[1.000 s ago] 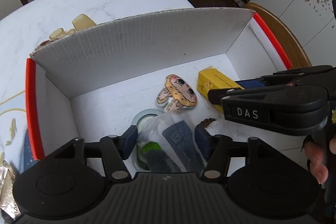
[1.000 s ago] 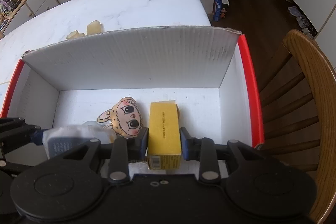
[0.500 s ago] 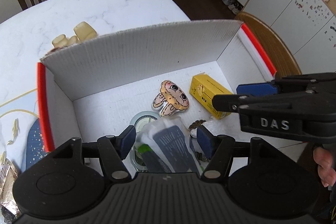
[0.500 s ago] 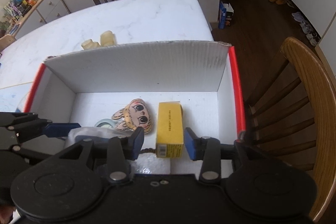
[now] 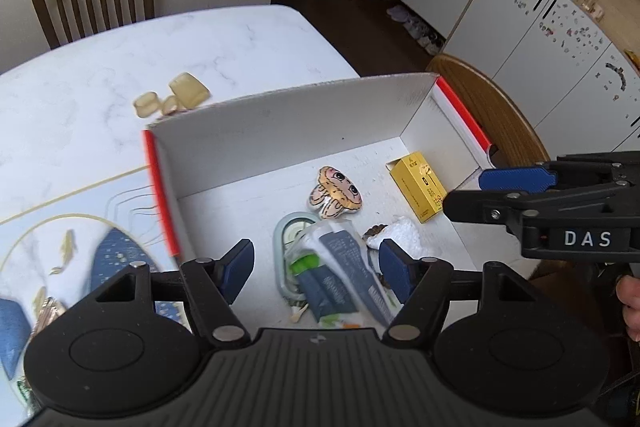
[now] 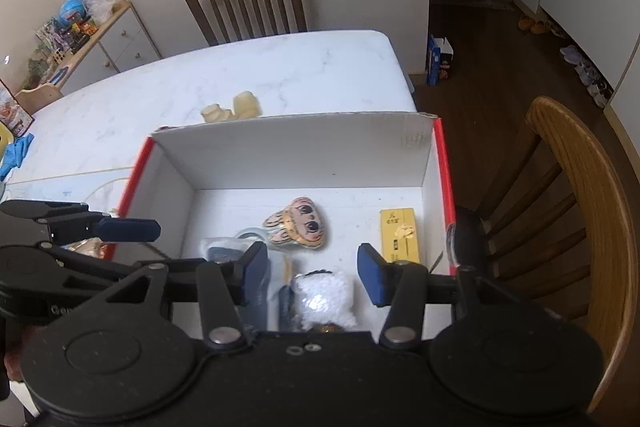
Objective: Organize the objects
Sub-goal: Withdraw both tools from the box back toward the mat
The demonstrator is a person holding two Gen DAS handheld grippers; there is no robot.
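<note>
White cardboard box [image 5: 280, 131] with red outer sides sits at the bench's [image 5: 120, 75] near right corner, holding all sorted items. Left hand-held gripper [image 5: 316, 269] hangs above the box, jaws opening, nothing pinched; the plastic-wrapped tube pack [image 5: 340, 271] lies on the box floor below, between the pads but clear of them. Right hand-held gripper [image 6: 312, 273] also jaws opening, empty, over the white fluffy thing [image 6: 326, 295].

Yellow carton [image 6: 399, 235] lies flat by the box's right wall. Stiff, light, flat faces: pinch across the narrow sides. Cartoon face charm [image 6: 298, 225] sits mid-floor; flat, likely rigid, hard to get under, so take it by an edge. Tube pack is soft and its film looks slippery; grip the middle across the tubes, not loose wrap. It lies partly over a pale oval ring [image 5: 286, 227]. Fluffy item looks soft and light, any pinch should do.

Translucent yellowish pieces [image 5: 172, 99] remain on the bench just behind the box's far wall; probably next to collect. Material unclear.
</note>
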